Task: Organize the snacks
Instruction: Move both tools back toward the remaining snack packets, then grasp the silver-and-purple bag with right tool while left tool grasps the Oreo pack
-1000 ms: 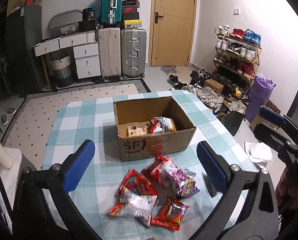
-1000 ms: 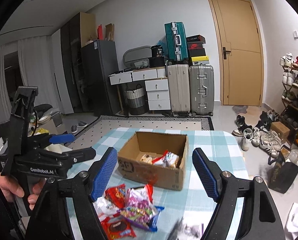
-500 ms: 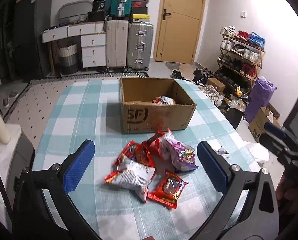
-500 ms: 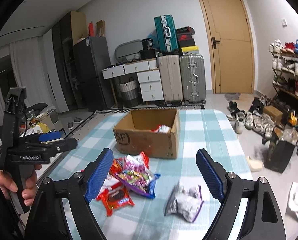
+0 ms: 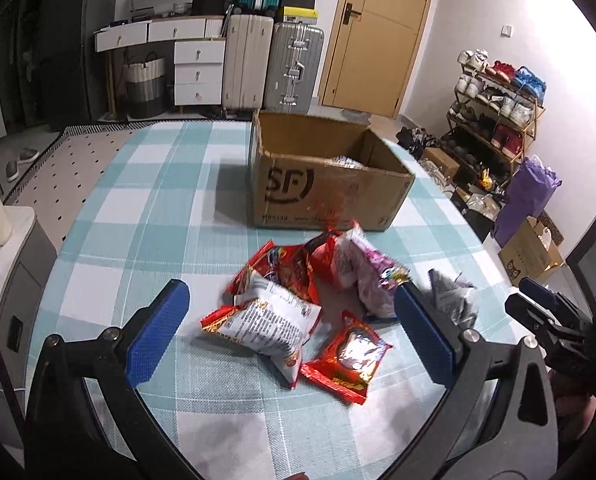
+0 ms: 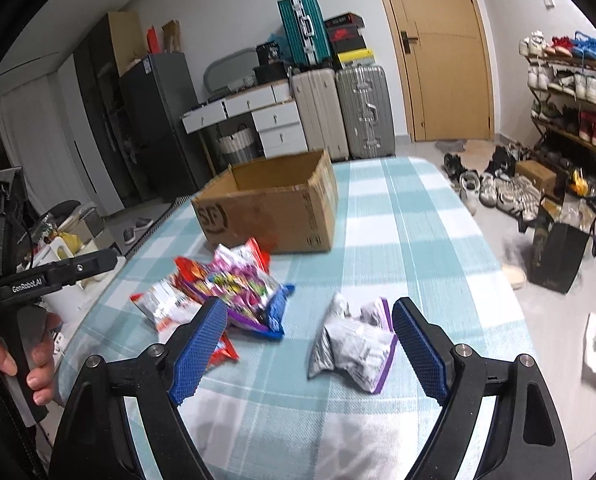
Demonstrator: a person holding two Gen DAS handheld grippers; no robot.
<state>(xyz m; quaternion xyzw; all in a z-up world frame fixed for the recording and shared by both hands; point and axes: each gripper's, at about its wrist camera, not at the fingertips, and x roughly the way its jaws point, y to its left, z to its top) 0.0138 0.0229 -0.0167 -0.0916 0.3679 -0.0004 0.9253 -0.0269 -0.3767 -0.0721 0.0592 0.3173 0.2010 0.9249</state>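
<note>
Both grippers are spread wide and empty: the left gripper (image 5: 290, 334) hovers over the heap of red and purple snack packets (image 5: 298, 292), the right gripper (image 6: 304, 354) over a lone grey-and-purple foil packet (image 6: 354, 344). The open brown cardboard box (image 5: 322, 184) sits just beyond the heap on the teal checked tablecloth (image 5: 146, 216).

Snack packets (image 5: 298, 300) lie heaped on the table (image 5: 146, 216) before the box (image 5: 322, 188).

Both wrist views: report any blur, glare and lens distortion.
Left wrist view: snack pile motion-blurred, glare on the red foil packet, fisheye bends the door. Right wrist view: silver packet smeared, black vignette corners, fingers sharp.
</note>
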